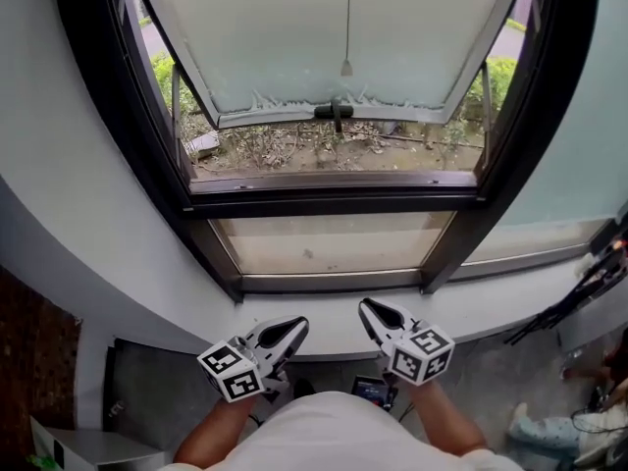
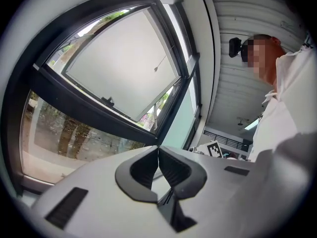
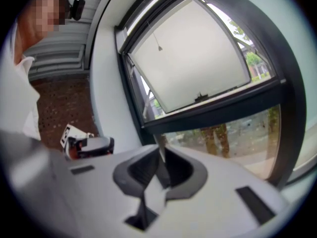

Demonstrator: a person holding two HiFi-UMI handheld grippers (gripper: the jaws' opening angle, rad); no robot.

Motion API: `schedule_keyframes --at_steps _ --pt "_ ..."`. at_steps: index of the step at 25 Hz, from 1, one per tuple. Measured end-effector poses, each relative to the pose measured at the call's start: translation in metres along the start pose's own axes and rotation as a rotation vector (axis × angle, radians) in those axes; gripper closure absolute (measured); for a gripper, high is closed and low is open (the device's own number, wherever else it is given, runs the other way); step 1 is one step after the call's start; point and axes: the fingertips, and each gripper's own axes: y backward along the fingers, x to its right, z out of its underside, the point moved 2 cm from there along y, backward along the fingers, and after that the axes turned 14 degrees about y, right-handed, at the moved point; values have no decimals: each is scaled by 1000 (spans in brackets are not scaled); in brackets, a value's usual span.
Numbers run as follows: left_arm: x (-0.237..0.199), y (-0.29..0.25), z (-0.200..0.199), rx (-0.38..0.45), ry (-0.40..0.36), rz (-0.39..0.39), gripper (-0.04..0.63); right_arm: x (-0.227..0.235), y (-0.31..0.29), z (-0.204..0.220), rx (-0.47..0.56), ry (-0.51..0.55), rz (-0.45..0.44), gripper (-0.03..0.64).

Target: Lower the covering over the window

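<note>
A big dark-framed window (image 1: 324,201) fills the wall ahead. Its upper sash (image 1: 265,118) is swung outward at the bottom, so shrubs and bare ground (image 1: 294,150) show through the gap beneath it. A pale panel (image 1: 294,27) fills that sash; from where I stand I can't say whether it is frosted glass or the blind itself. Below sits a fixed lower pane (image 1: 334,241), then the white sill (image 1: 324,334). A thin pull cord (image 1: 347,13) hangs in front of the pale panel near its middle. It ends in a small bell-shaped weight (image 1: 346,68) just above the sash's black handle (image 1: 334,112). Both tools are held low by the sill, well apart from the cord. The left gripper (image 1: 294,327) and right gripper (image 1: 368,312) each have their jaws pressed together with nothing between them.
</note>
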Motion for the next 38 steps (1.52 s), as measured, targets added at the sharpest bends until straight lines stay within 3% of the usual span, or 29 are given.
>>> schedule_keyframes --at_steps 8,29,38 --pt "-29 -5 -21 -46 0 35 580 4 -28 0 -12 -7 47 588" --pt "-20 -57 -33 23 -72 -2 580 47 -26 -29 -11 123 -15 588" --pt "-13 -68 -65 17 -195 12 580 54 -29 -56 0 245 -3 588"
